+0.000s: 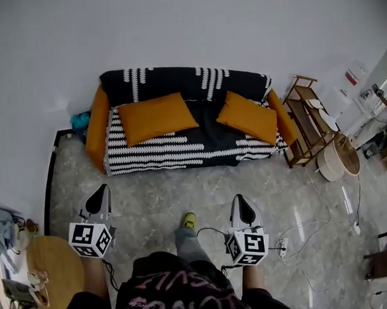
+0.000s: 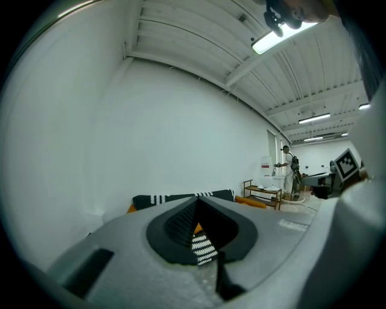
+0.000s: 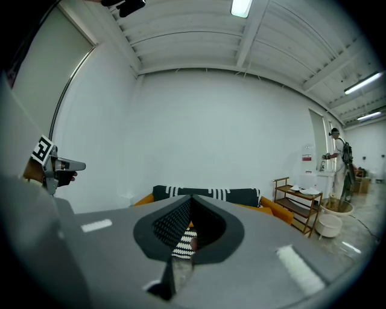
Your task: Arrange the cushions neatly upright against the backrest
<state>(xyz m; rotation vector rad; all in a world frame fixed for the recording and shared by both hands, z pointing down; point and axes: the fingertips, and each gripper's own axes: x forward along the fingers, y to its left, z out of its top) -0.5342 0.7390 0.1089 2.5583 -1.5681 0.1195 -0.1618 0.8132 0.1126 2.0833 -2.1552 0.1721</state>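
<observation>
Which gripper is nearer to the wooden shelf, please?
Right. The right gripper is in front of the sofa's right half, toward the shelf; the left gripper faces the sofa's opposite, left end.

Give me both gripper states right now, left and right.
Left gripper: jaws shut, holding nothing.
Right gripper: jaws shut, holding nothing.
</observation>
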